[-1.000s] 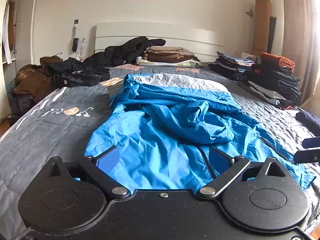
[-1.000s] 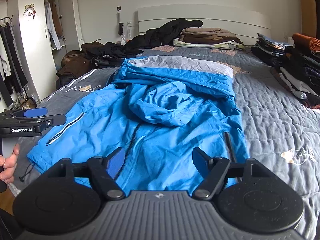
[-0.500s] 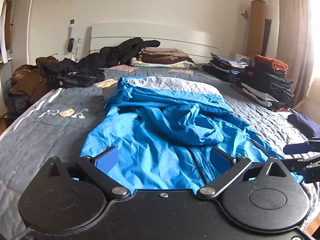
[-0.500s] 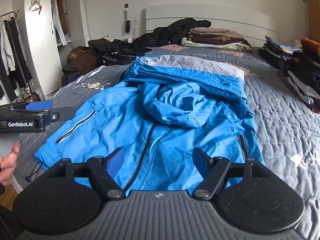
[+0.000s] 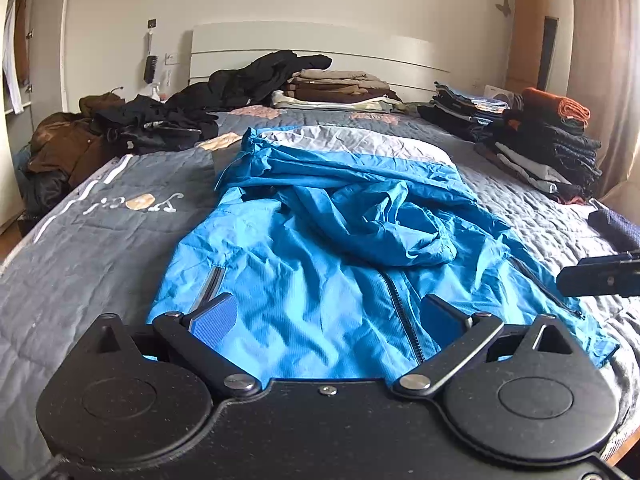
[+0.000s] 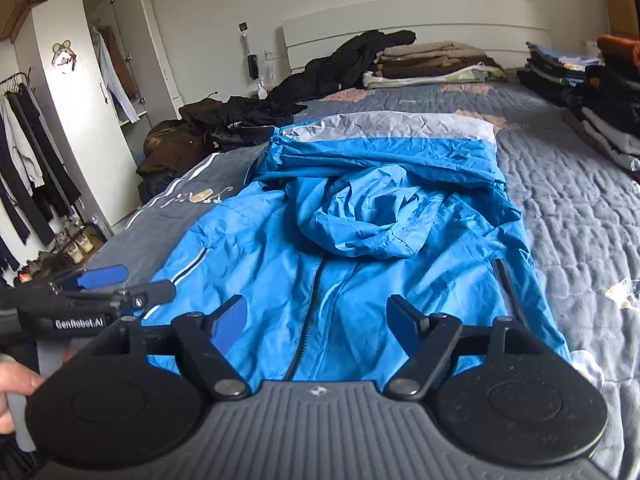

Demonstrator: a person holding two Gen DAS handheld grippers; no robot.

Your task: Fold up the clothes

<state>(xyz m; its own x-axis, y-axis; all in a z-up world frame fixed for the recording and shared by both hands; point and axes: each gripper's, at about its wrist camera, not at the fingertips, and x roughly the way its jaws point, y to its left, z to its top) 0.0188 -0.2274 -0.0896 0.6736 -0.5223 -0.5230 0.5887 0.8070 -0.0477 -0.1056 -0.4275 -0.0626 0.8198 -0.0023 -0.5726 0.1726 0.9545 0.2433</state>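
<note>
- Jacket [image 5: 320, 248]: blue, front up along the middle of the bed [image 5: 100, 248], hood [image 5: 400, 232] crumpled over the chest, hem at the bottom of both frames; same lie and creases as a second ago, so no fold made yet.
- Left tool [image 5: 326, 312]: spread wide, nothing pinched, poised over the hem at lower centre of its own view; barely shifted, though framed slightly differently than a second ago, with the pocket zip at lower left now plainer.
- Right tool [image 6: 318, 316]: jaws opening a touch wider, nothing between the pads, only the zipper [image 6: 308, 320] and hem lying in the gap beyond.
- Right view swung since a second ago: wardrobe at upper left now fuller, jacket more square in frame, left tool larger at the left edge, a hand [image 6: 12, 384] on its grip.
- Reading: both tools lined up side by side at the hem, ready to pinch; folding of this garment probably just starting.
- Folded stacks [image 5: 540, 140] at upper right of the left view untouched.
</note>
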